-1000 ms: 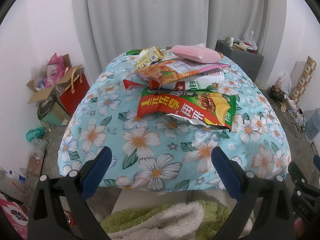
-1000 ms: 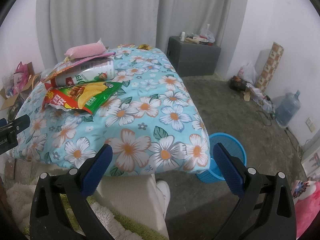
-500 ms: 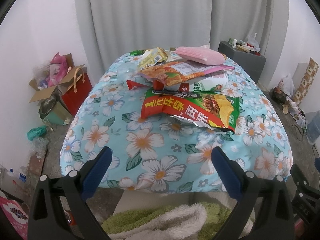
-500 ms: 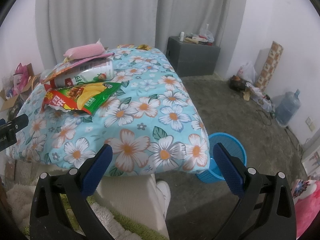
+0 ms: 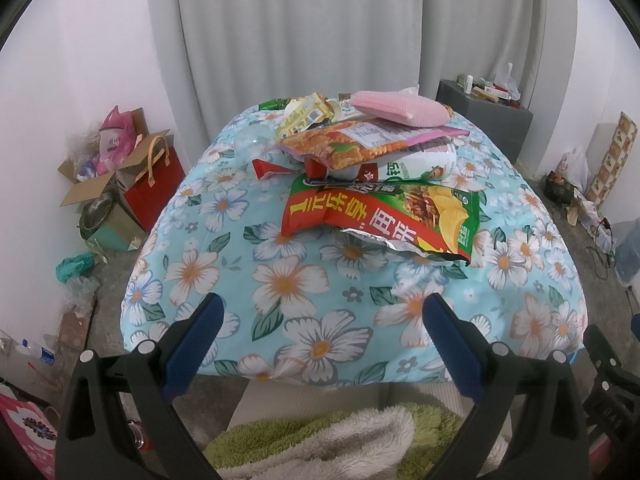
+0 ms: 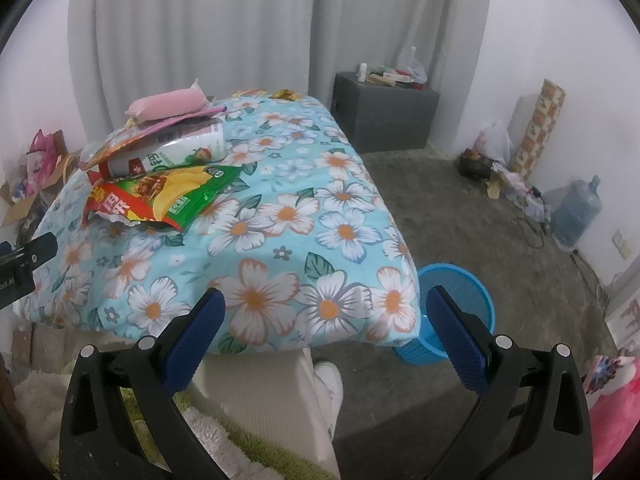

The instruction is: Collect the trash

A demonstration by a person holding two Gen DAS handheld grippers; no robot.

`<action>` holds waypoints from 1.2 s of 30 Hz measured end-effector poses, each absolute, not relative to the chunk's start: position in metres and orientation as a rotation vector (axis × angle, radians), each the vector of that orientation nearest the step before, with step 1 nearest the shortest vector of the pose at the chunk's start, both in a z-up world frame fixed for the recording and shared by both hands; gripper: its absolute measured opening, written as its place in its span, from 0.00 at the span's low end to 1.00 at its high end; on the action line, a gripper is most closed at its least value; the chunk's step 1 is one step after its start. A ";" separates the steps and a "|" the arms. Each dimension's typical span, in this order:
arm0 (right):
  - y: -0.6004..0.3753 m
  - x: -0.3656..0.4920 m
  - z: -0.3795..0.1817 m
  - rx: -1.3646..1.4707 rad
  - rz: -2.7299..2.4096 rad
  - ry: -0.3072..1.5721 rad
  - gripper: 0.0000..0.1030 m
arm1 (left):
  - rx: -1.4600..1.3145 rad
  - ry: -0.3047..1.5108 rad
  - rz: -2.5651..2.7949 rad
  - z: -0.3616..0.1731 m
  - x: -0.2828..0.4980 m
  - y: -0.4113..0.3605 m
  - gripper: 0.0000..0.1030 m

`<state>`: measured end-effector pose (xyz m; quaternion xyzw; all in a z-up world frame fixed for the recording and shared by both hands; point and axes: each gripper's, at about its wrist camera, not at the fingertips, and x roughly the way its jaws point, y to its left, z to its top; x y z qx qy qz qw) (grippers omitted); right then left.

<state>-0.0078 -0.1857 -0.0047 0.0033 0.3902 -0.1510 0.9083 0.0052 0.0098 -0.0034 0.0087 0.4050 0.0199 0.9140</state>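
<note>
Left wrist view, both tools spread empty, floral tablecloth [image 5: 288, 280] under snack wrappers [image 5: 380, 216], blue bin [image 6: 460, 312] on concrete floor

The red-and-green chip bag [image 5: 380, 216], just in front of the white canister [image 5: 416, 166], carries big yellow Chinese characters, seen upside down; its smaller print is too blurred to read.
</note>
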 end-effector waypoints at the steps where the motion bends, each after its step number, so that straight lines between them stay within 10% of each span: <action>1: -0.187 -0.008 -0.005 0.009 -0.312 0.806 0.93 | 0.018 0.834 0.041 -0.003 0.005 0.010 0.95; 21: -0.209 0.033 0.026 0.088 -0.301 0.698 0.93 | 0.154 0.738 -0.038 0.018 0.058 0.019 0.95; 36: -0.172 0.150 0.080 0.134 0.029 0.637 0.93 | -0.303 0.709 -0.109 0.023 0.165 0.160 0.95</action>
